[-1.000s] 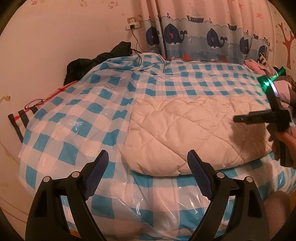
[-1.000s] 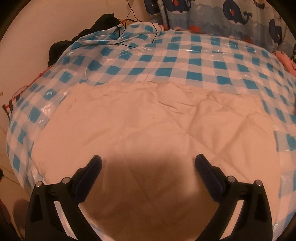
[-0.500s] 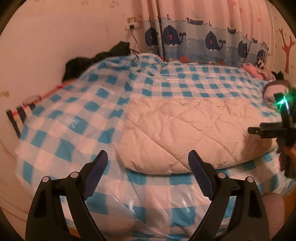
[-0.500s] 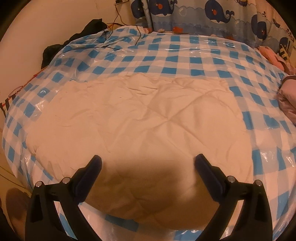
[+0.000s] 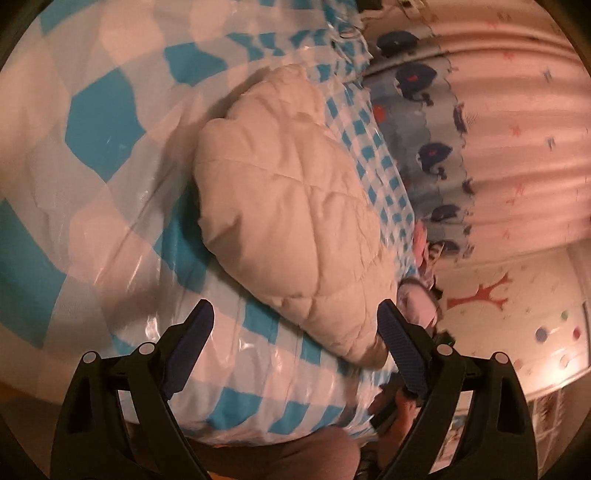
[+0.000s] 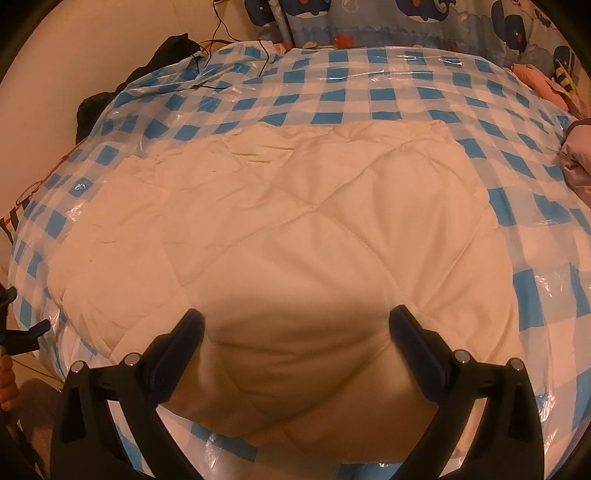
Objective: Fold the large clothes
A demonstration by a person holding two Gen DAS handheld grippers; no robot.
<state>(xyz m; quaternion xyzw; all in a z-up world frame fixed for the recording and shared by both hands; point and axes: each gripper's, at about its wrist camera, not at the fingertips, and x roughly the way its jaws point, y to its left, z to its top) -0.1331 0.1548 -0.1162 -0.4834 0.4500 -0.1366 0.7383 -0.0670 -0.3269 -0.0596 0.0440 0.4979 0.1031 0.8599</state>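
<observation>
A cream quilted garment [image 6: 295, 240] lies folded flat on a bed covered with blue-and-white checked plastic [image 6: 369, 92]. My right gripper [image 6: 295, 325] hovers open over its near edge, nothing between the fingers. In the left wrist view the picture is rolled sideways and blurred: the same cream garment [image 5: 288, 206] runs diagonally, and my left gripper [image 5: 295, 321] stands open off its near corner, over the checked plastic [image 5: 96, 155]. Part of the left gripper [image 6: 22, 332] shows at the far left edge of the right wrist view.
A whale-print curtain [image 6: 424, 22] hangs behind the bed. Dark clothing [image 6: 166, 55] and cables [image 6: 221, 33] lie at the back left. Pink clothes [image 6: 535, 77] pile at the right edge. A person's hand [image 5: 395, 406] and leg show below the bed edge.
The left wrist camera has rolled sharply sideways and swung closer to the bed's edge. The right gripper has dropped closer over the garment. Both stay open.
</observation>
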